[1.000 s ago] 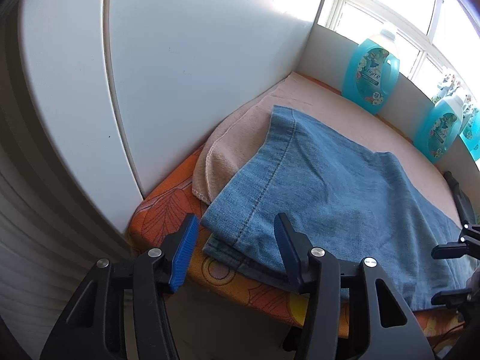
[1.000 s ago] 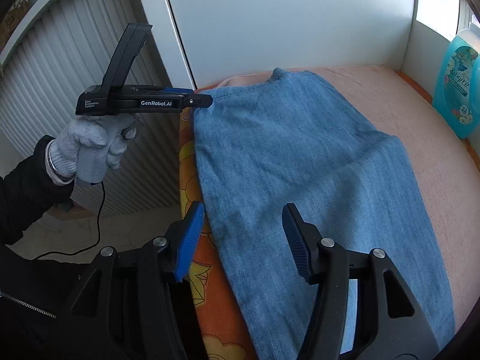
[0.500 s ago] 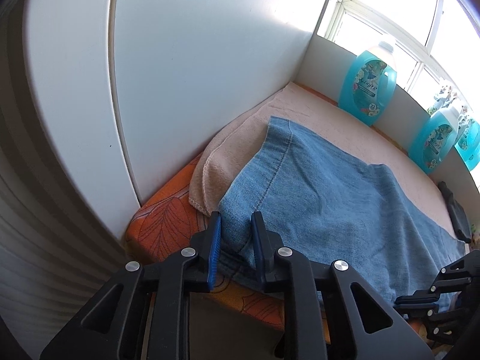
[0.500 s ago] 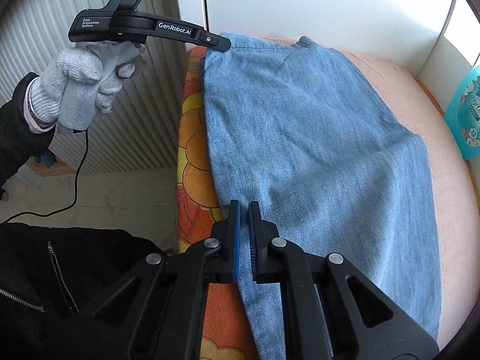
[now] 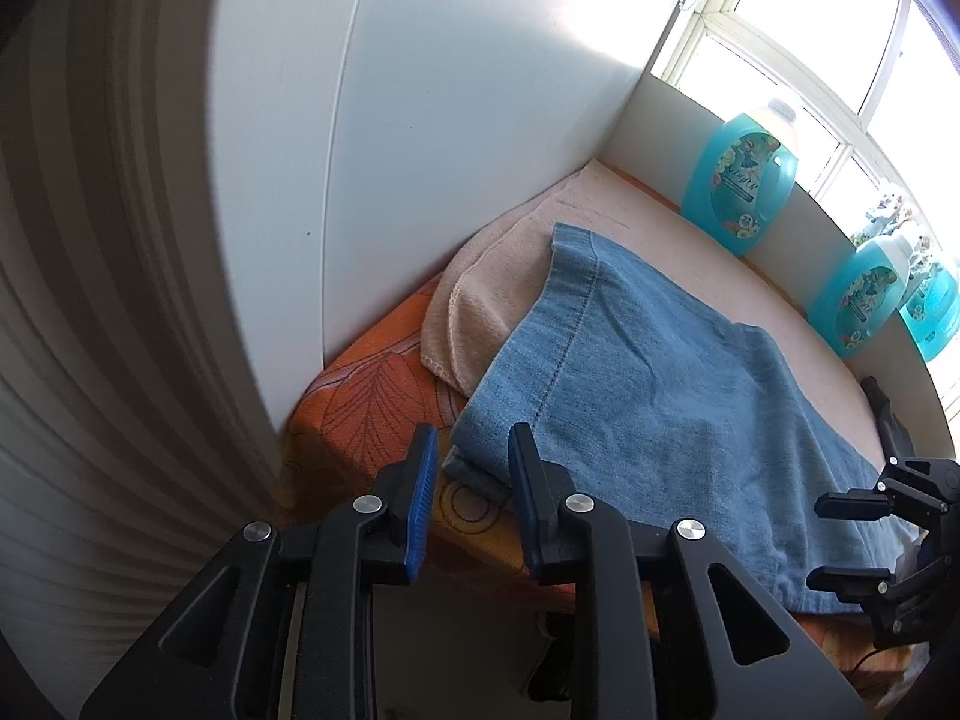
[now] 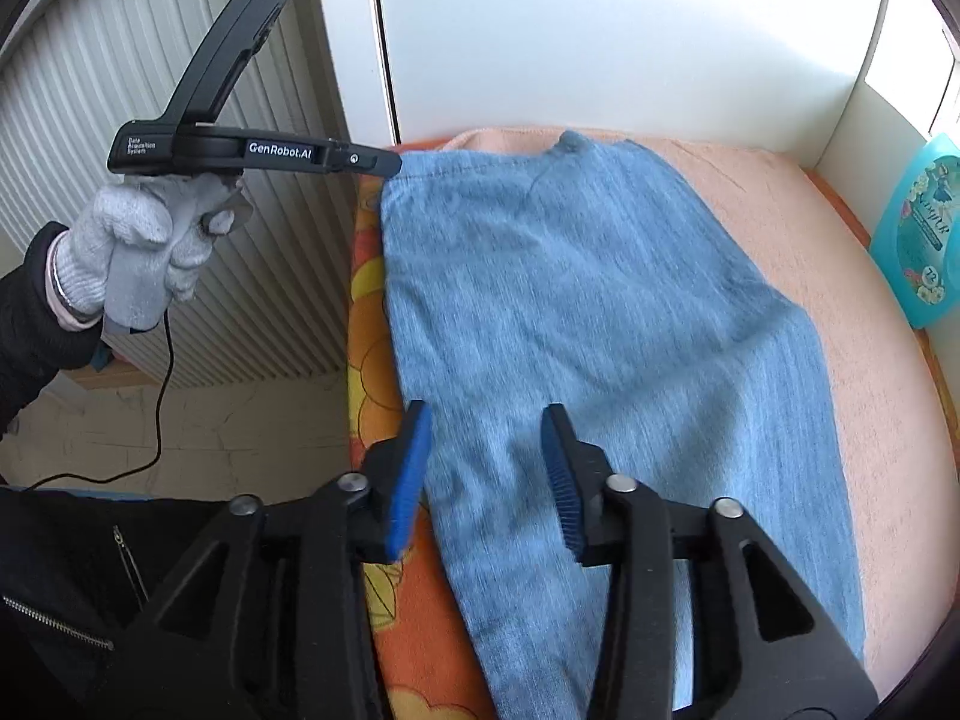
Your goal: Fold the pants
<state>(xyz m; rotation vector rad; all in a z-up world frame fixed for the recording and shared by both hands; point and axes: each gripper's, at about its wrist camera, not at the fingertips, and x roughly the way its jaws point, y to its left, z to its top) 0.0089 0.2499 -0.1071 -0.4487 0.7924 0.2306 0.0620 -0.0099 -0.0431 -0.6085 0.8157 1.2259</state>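
Blue denim pants (image 5: 648, 384) lie flat and folded lengthwise on a peach towel over an orange patterned pad; they also fill the right wrist view (image 6: 600, 324). My left gripper (image 5: 471, 468) is open at the near hem corner, its jaws either side of the cloth edge without pinching it. It shows from the side in the right wrist view (image 6: 393, 167), held by a gloved hand. My right gripper (image 6: 486, 456) is open just above the pants' near edge, holding nothing. Its body shows at the right edge of the left wrist view.
A white cabinet wall (image 5: 456, 96) bounds the far side. Blue detergent bottles (image 5: 741, 183) stand along the window sill, one also in the right wrist view (image 6: 921, 234). The peach towel (image 6: 840, 276) covers the pad (image 5: 372, 408). A ribbed radiator (image 6: 90, 84) stands off the pad's end.
Half a second ago both grippers were shut on the pants' near edge. Both have now opened and let go, and the pants rest flat.
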